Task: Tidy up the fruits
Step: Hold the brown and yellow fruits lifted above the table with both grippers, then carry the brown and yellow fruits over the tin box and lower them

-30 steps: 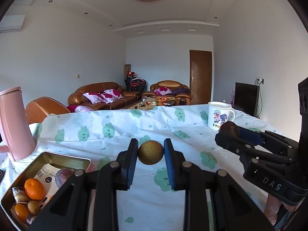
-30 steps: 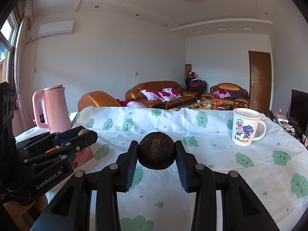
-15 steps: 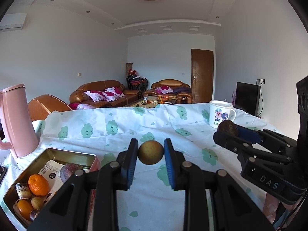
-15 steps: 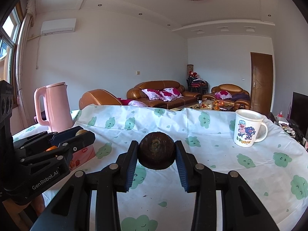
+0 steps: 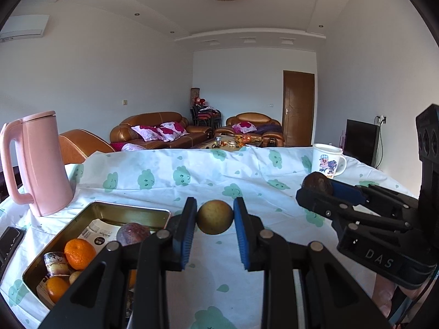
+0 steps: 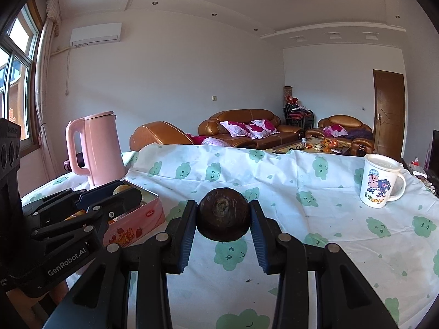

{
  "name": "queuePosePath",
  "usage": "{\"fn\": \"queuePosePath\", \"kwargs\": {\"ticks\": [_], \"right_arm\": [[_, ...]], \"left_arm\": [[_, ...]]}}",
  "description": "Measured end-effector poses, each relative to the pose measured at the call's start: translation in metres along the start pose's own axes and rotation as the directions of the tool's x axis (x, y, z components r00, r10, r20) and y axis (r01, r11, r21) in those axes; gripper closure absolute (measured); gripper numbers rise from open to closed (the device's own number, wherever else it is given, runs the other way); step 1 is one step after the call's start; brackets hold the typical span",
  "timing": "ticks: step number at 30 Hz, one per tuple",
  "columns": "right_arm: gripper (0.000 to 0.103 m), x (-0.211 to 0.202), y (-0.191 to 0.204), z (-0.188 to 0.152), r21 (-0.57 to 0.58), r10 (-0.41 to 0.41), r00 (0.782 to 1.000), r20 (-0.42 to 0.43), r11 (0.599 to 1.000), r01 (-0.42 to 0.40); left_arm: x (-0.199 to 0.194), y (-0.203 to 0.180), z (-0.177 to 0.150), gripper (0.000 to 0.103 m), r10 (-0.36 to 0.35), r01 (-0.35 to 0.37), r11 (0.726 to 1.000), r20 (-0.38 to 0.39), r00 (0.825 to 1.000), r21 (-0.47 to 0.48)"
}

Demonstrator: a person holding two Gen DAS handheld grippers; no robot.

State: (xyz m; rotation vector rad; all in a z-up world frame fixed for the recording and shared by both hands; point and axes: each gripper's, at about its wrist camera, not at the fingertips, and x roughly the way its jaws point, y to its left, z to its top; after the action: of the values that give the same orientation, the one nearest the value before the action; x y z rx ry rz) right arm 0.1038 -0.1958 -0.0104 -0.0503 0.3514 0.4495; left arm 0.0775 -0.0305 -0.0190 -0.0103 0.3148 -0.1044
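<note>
The left gripper is pinching a small round yellow-brown fruit between its blue pads, holding it up above the tablecloth with its green cloud print. Down at the lower left, the metal tin is sitting open on the cloth, and inside it two oranges, a dark purple fruit and a few smaller pieces are lying on a printed paper. A pink kettle is standing just behind the tin, and a white cartoon mug is standing far off on the right side of the table. Over on the right edge of this view the right gripper is reaching in, clamping a dark brown fruit at its tip. Switching to the right wrist view, that same right gripper is squeezing the dark brown fruit, wrinkled and showing its stem end to the camera, above the tablecloth. To the left, the left gripper is hovering over the tin, whose pink side with strawberry pictures is facing us, with the yellow-brown fruit peeking between its fingers. The kettle is standing behind, the mug at far right.
</note>
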Motion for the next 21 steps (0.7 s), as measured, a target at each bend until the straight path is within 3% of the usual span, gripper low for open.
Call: {"fn": "queuePosePath", "kwargs": {"ticks": [21], "right_arm": [[0.063,0.033,0.080,0.025,-0.074,0.151,0.988,-0.041,0.985,-0.154]], "left_arm": [[-0.027,0.073,-0.004,0.074,0.133,-0.135,0.989,-0.037,0.990,-0.057]]}}
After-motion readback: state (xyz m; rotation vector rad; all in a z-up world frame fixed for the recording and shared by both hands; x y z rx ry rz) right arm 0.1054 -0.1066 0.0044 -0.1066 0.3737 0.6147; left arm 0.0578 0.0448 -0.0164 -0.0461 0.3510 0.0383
